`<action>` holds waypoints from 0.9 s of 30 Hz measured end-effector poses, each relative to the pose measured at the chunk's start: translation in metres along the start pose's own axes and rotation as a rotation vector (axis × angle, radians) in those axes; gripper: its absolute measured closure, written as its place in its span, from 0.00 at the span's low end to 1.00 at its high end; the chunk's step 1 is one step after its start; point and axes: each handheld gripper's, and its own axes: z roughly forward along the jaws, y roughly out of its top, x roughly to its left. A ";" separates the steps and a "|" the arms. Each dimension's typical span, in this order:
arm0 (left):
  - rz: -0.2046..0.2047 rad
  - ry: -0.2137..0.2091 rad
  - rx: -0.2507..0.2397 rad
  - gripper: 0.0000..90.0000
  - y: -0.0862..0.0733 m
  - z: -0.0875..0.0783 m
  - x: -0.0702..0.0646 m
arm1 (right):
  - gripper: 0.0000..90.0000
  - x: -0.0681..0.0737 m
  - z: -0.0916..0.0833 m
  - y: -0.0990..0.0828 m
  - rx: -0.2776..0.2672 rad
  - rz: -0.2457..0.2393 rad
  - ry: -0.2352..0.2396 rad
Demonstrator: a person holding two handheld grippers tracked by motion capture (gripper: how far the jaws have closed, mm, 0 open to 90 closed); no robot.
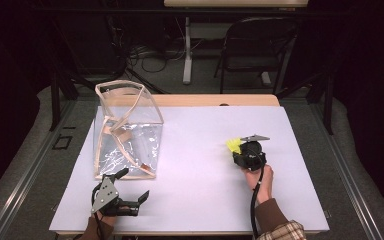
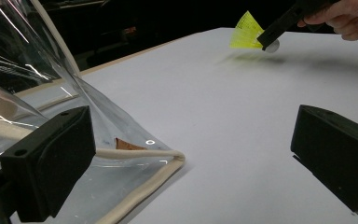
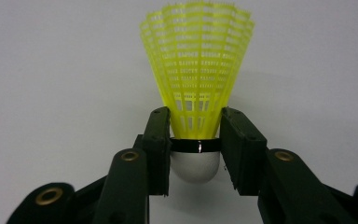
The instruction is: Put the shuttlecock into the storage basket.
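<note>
the right gripper was closed on the yellow plastic shuttlecock at its white round base, holding it just above the white table on the right side; the left gripper rested with jaws wide apart and empty, beside the clear plastic bag with beige trim.

Clear bag left; open tabletop between.

a white-topped table carries a clear plastic bag near its left edge.
</note>
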 end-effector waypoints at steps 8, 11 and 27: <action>0.001 0.000 0.001 0.00 0.000 0.000 0.000 | 0.71 0.002 -0.004 0.003 -0.004 -0.019 0.003; 0.002 0.001 0.000 0.00 0.000 0.000 0.000 | 0.71 0.002 -0.005 0.005 -0.004 -0.029 0.008; 0.005 0.003 0.002 0.00 0.000 0.000 0.000 | 0.72 0.005 -0.010 0.017 -0.002 -0.059 0.016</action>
